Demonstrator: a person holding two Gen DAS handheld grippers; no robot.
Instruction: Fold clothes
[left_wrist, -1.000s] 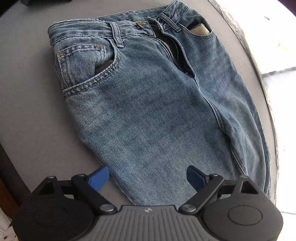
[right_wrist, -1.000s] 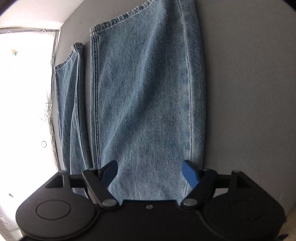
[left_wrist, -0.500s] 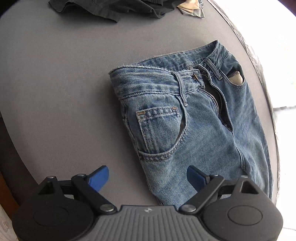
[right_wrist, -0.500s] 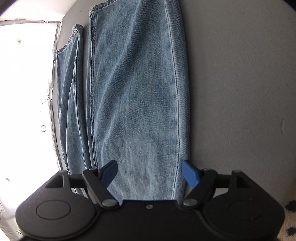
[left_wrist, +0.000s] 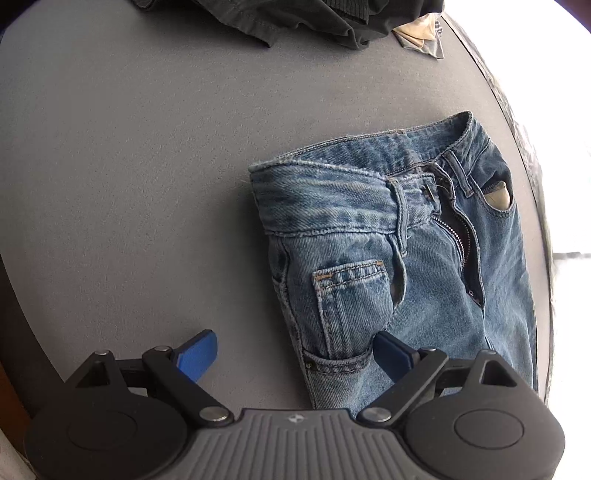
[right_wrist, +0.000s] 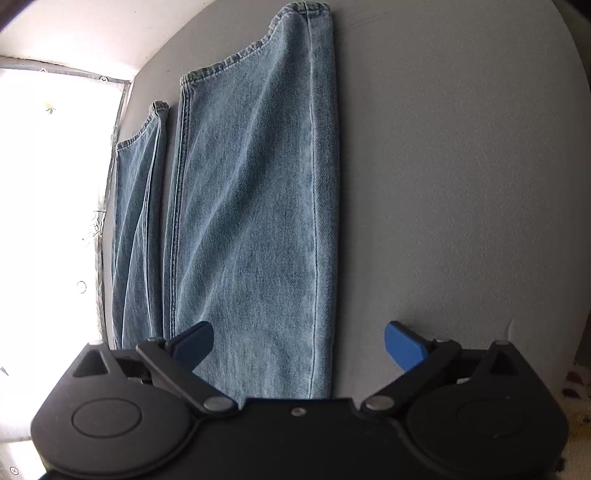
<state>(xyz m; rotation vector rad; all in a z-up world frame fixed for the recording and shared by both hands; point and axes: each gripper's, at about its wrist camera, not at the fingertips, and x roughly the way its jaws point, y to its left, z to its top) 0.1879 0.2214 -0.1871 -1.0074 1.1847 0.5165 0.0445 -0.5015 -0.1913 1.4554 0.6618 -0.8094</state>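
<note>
Inside, the jeans (left_wrist: 424, 258) pocket (left_wrist: 498, 197) shows pale lining, seemingly.

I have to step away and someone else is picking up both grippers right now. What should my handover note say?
Left gripper: open, holding nothing, hovering over the side seam of the jeans by the hip pocket.
Right gripper: jaws opening, empty, above the outer edge of the near leg.
Jeans lie flat, front up, on the grey table, fly unzipped, both legs straight and side by side.
Dark clothes wait at the table's far end.
Done: jeans spread out. Left: every fold, then the pile.
</note>
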